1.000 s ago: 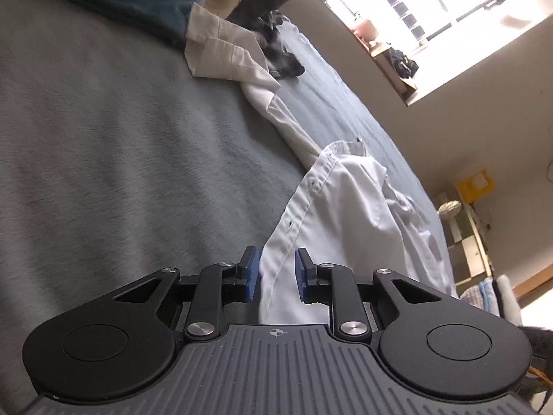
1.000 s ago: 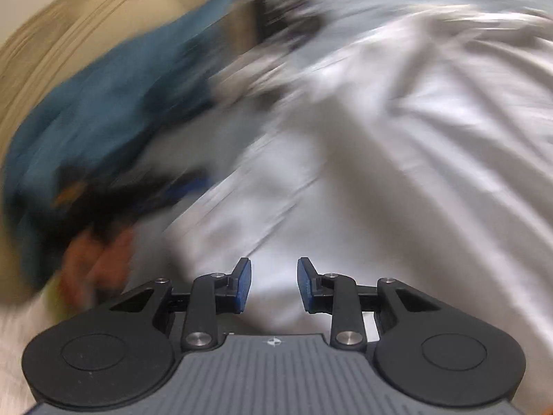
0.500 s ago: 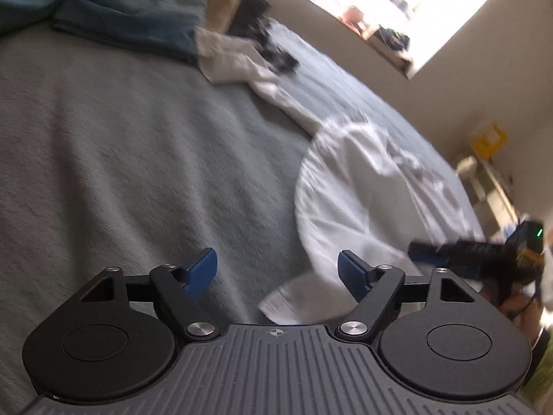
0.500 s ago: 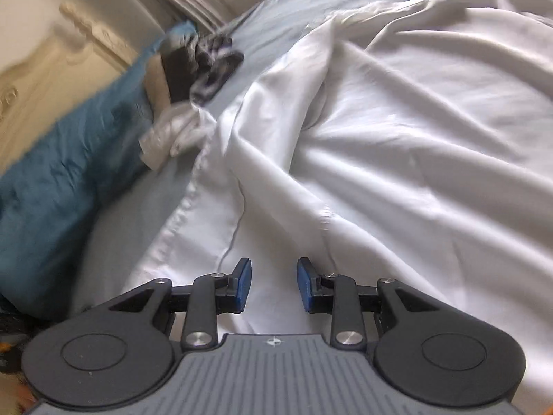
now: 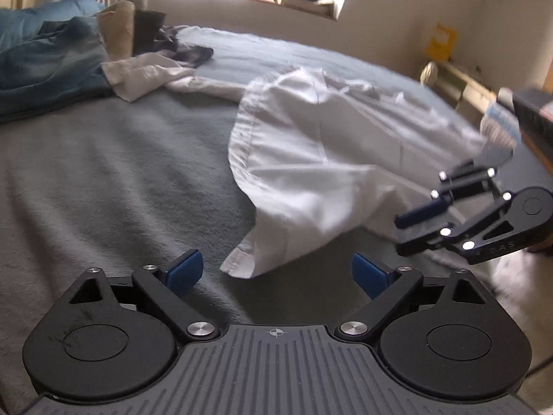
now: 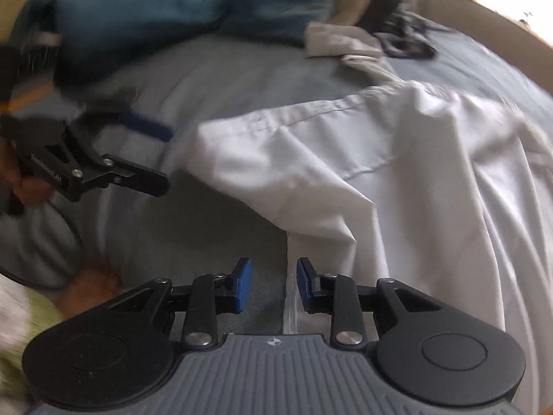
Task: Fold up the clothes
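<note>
- Crumpled white cotton shirt (image 5: 321, 159) lies on the grey bed (image 5: 114, 180), hem edge free.
- Left tongs (image 5: 276, 273) opening, empty.
- Right tongs (image 6: 273, 285) part-open; shirt edge between them, grip unclear.
- Only the right view shows a hand (image 6: 20, 180).

Left gripper marking: white lettering on the black side plate of the left gripper (image 6: 114, 145), right wrist view; blurred, reads roughly "…oboAI", start uncertain.
Right gripper marking: faint embossed letters on the black arm of the right gripper (image 5: 420, 228), left wrist view; not legible.
Yellow item (image 5: 440, 41), by the wall beyond the right gripper: no print readable.
Other text: none readable.
</note>
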`<control>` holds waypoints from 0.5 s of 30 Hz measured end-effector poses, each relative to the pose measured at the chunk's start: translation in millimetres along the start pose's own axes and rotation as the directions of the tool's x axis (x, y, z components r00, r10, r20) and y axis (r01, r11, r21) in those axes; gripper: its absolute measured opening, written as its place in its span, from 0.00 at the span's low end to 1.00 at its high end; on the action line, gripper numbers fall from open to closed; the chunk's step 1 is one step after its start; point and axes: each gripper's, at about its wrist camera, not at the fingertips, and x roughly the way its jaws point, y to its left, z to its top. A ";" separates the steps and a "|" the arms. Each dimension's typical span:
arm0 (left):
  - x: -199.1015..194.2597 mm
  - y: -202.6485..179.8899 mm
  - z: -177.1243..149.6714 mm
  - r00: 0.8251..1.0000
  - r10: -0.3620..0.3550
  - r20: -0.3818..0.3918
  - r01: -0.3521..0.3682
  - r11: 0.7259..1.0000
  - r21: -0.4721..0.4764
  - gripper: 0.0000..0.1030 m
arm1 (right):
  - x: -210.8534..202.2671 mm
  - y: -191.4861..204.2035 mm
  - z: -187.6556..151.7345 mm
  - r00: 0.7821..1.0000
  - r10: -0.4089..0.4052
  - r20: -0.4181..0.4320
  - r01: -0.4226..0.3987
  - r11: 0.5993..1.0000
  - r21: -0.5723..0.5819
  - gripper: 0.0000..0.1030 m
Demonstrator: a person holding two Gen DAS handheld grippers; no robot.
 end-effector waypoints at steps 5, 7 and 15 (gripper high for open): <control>13.6 7.0 -0.6 0.999 0.031 -0.040 -0.033 0.998 -0.062 0.41 | 20.0 9.6 3.3 0.997 -0.065 -0.030 0.062 0.995 -0.081 0.20; 12.3 17.2 5.2 0.998 0.009 -0.057 -0.016 0.991 -0.135 0.29 | 18.0 3.0 5.1 0.999 -0.042 -0.030 0.041 0.998 -0.050 0.02; -0.1 103.5 13.1 0.905 -0.420 0.062 0.330 0.603 -0.726 0.16 | -4.7 -6.1 -0.7 0.982 0.186 -0.009 -0.186 0.982 0.024 0.00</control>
